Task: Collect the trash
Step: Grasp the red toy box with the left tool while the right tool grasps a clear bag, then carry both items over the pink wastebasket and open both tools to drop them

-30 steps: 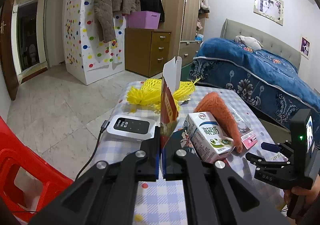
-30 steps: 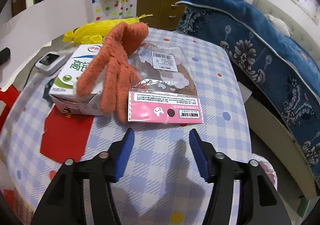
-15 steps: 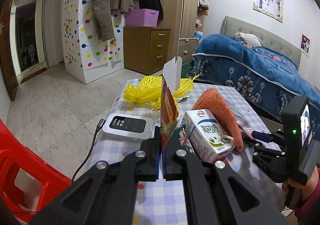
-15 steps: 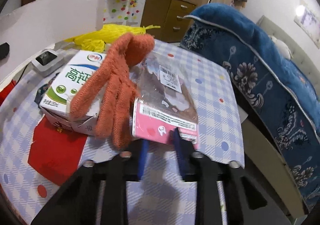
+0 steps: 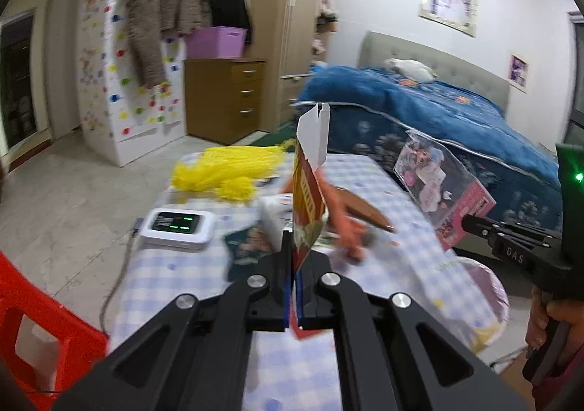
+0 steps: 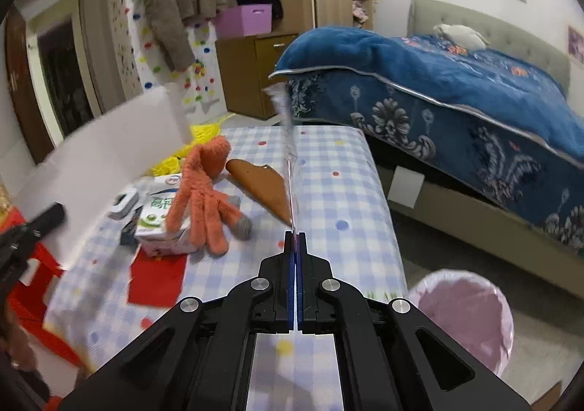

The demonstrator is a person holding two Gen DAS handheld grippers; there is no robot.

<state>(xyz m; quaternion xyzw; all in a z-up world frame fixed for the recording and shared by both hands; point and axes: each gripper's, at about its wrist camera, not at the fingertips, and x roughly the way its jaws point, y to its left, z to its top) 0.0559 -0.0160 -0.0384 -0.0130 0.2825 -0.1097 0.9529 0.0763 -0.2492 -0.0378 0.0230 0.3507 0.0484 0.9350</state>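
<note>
My left gripper (image 5: pixel 294 257) is shut on a flattened red and white cardboard box (image 5: pixel 308 192), held upright above the checked table (image 5: pixel 368 177). My right gripper (image 6: pixel 295 239) is shut on a pink and clear plastic packet (image 6: pixel 288 141), seen edge-on; in the left wrist view the packet (image 5: pixel 441 188) hangs lifted off the table at the right. A milk carton (image 6: pixel 160 217), an orange glove (image 6: pixel 204 199), a brown wrapper (image 6: pixel 266 184) and a red paper (image 6: pixel 157 276) lie on the table (image 6: pixel 346 192). A pink-lined bin (image 6: pixel 463 316) stands on the floor to the right.
Yellow foam netting (image 5: pixel 226 170) and a white device with a cable (image 5: pixel 177 225) sit at the table's far left. A red plastic stool (image 5: pixel 40 330) stands left of the table. A bed with a blue blanket (image 6: pixel 456 89) runs along the right.
My right gripper closed on the pink packet and lifted it off the table, rising and pulling back. The brown wrapper under it is now uncovered. The left gripper still holds the box.
</note>
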